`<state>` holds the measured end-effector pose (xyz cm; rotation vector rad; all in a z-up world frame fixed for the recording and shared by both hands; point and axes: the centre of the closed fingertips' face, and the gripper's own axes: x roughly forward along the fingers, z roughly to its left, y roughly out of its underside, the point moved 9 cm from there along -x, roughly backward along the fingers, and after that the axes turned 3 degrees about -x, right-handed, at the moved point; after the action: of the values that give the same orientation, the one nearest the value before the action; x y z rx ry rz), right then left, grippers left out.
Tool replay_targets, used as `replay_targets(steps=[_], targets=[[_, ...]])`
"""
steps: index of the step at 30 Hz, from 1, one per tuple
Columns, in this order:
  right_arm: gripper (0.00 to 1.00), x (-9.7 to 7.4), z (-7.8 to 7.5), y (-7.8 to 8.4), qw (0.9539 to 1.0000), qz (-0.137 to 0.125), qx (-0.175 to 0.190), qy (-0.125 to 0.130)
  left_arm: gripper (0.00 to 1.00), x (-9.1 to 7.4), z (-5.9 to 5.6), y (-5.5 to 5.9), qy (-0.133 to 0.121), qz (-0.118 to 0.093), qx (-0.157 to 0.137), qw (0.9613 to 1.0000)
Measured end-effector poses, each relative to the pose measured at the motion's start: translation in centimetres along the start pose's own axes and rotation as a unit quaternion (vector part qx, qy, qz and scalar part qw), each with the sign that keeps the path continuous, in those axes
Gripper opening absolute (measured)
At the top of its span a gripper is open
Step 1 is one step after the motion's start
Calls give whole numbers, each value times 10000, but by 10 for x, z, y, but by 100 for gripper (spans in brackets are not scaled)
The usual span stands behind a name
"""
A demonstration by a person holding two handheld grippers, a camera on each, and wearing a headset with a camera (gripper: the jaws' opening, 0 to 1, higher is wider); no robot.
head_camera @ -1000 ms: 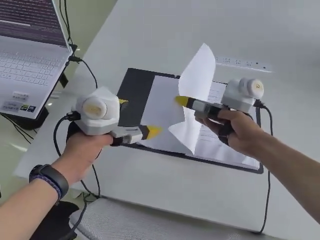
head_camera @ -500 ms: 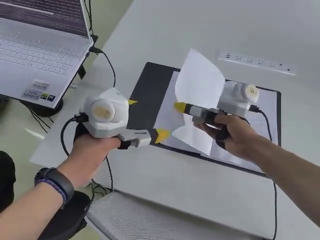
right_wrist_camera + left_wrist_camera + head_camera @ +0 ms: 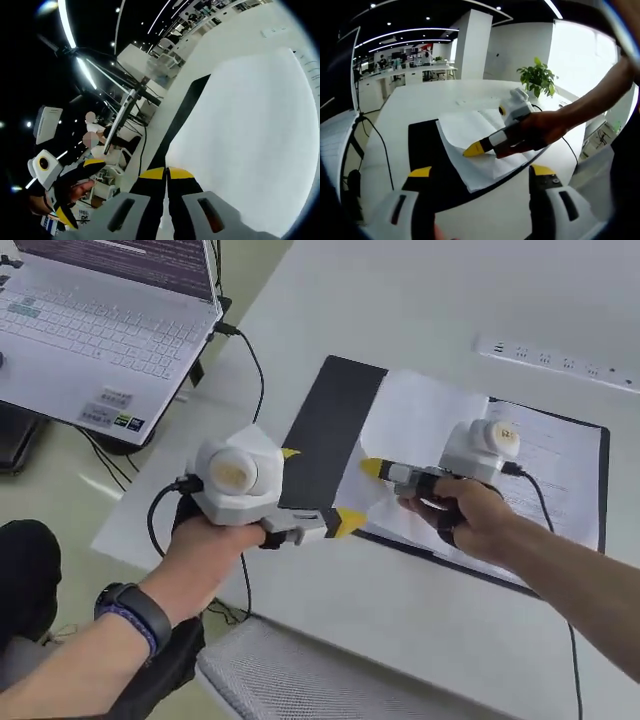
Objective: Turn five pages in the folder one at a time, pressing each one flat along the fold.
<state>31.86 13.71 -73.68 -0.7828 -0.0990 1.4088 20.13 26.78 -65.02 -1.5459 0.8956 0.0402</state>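
Note:
A black folder (image 3: 325, 435) lies open on the white table, its printed right-hand page (image 3: 560, 455) facing up. A white page (image 3: 420, 420) now lies turned over to the left, nearly flat, beside the bare black cover (image 3: 422, 142). My right gripper (image 3: 372, 469) is low over this page's outer edge, jaws together, and the page's edge (image 3: 185, 130) runs into its yellow tips (image 3: 165, 173). In the left gripper view the right gripper (image 3: 472, 148) rests on the paper. My left gripper (image 3: 320, 488) hovers open at the folder's near left corner, nothing between its jaws (image 3: 481, 172).
An open laptop (image 3: 110, 330) stands at the far left with cables (image 3: 255, 370) trailing over the table edge. A white power strip (image 3: 560, 358) lies behind the folder. A grey chair seat (image 3: 300, 680) sits below the table's near edge. A potted plant (image 3: 537, 77) stands farther off.
The page that the right gripper held upright has swung down to the left and lies almost flat. The right gripper went down with it. The head camera shifted left.

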Motion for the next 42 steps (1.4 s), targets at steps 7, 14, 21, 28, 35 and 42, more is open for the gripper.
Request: replay_targets(steps=[7, 14, 21, 28, 35, 42], targets=[[0, 12, -23, 3, 9995, 175, 105, 224, 77, 1, 1, 1, -6, 12, -50, 10000], [2, 20, -36, 6, 9985, 158, 281, 433, 77, 1, 1, 4, -39, 14, -123, 9999], [5, 26, -35, 8, 9983, 139, 304, 488, 77, -4, 0, 6, -74, 12, -138, 9999], [13, 26, -28, 9, 9985, 103, 310, 443, 76, -5, 0, 8, -88, 57, -99, 9999], [28, 25, -14, 12, 9993, -7, 252, 267, 77, -5, 0, 10, -106, 73, -136, 9998], [39, 23, -6, 10, 9997, -44, 211, 146, 77, -3, -2, 12, -49, 118, -115, 9999]])
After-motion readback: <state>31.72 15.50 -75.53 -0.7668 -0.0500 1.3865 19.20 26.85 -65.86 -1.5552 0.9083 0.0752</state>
